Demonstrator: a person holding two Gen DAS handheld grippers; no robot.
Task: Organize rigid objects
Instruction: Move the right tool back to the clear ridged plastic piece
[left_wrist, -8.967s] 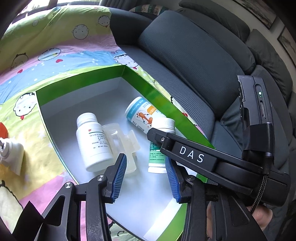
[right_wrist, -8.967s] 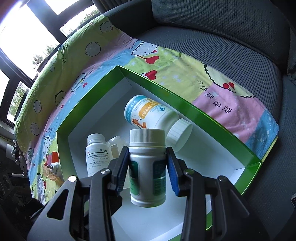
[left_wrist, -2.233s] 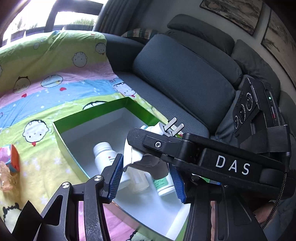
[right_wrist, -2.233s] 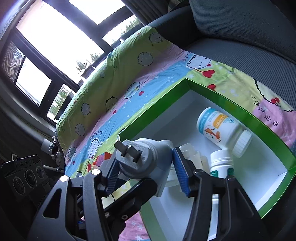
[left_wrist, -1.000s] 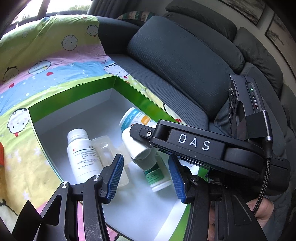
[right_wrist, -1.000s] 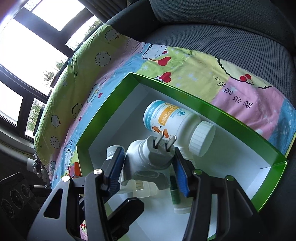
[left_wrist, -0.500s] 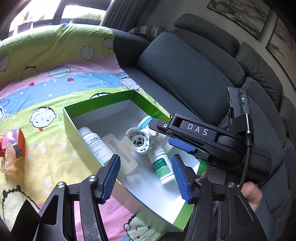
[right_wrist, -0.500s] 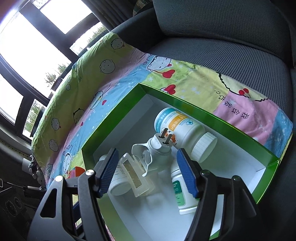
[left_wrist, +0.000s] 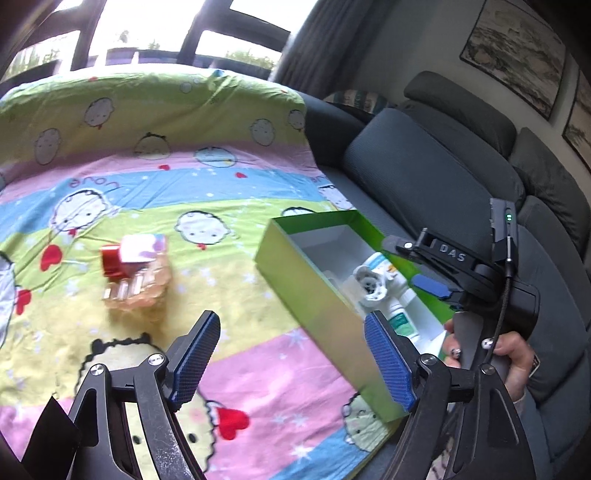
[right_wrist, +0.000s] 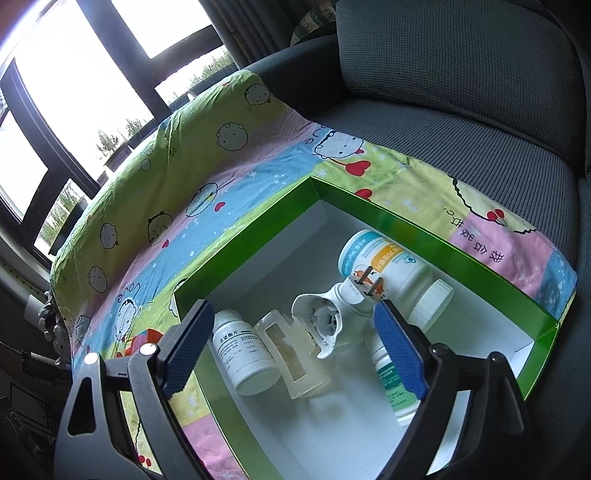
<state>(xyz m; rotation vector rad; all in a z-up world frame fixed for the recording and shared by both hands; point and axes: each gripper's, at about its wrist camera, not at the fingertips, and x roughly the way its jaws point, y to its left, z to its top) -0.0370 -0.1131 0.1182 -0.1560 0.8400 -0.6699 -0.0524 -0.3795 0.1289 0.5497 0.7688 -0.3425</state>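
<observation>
I see the green box on the cartoon blanket, well apart from the small packet lying out on the cloth. My right gripper hangs over the box, jaws opening, empty; the white plug adapter lies free below them among the bottles. My left gripper is opening too, nothing between its pads, the box just beside its right finger.

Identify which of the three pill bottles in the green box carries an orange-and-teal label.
The largest bottle, lying on its side against the box's far wall behind the plug adapter. The other two have plain white and green labels.
</observation>
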